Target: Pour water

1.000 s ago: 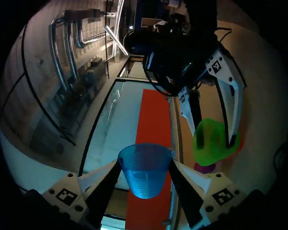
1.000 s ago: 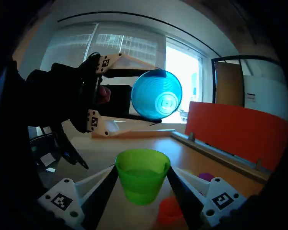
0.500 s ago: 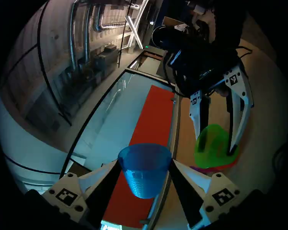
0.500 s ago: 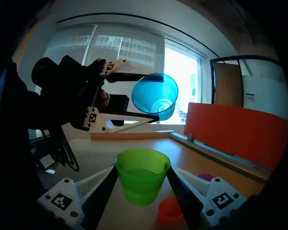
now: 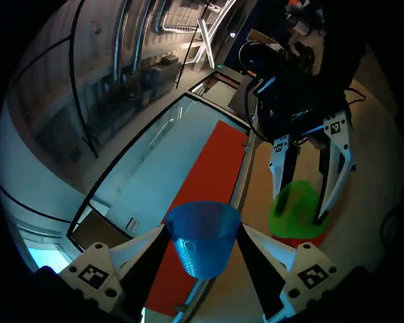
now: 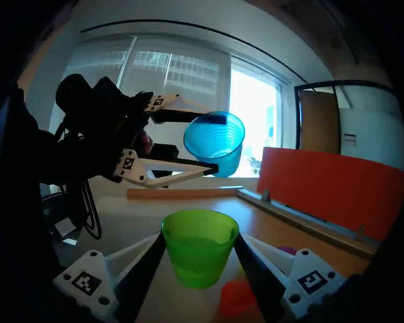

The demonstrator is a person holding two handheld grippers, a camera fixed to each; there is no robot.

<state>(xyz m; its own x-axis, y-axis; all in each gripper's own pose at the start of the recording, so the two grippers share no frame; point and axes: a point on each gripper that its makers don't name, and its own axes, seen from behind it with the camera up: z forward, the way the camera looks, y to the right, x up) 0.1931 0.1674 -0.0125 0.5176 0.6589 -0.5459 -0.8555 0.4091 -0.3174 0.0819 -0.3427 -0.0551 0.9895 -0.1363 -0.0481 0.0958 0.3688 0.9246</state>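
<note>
Left claw (image 5: 203,234): pinching blue cup (image 5: 202,254), tilted, held aloft. Right claw (image 6: 200,240): pinching green cup (image 6: 200,261) (water inside) over worktop (image 6: 269,222). Orange cup (image 6: 237,299) just below.

The left gripper (image 5: 203,234) clamps a translucent blue plastic cup (image 5: 203,253) between both fingers, its rim toward the top of the view. Farther off to the right, the right gripper (image 5: 300,212) pinches a translucent green plastic cup (image 5: 294,218) against a tan wooden tabletop (image 5: 363,204). A flat orange-red partition panel (image 5: 207,172) runs alongside.
</note>
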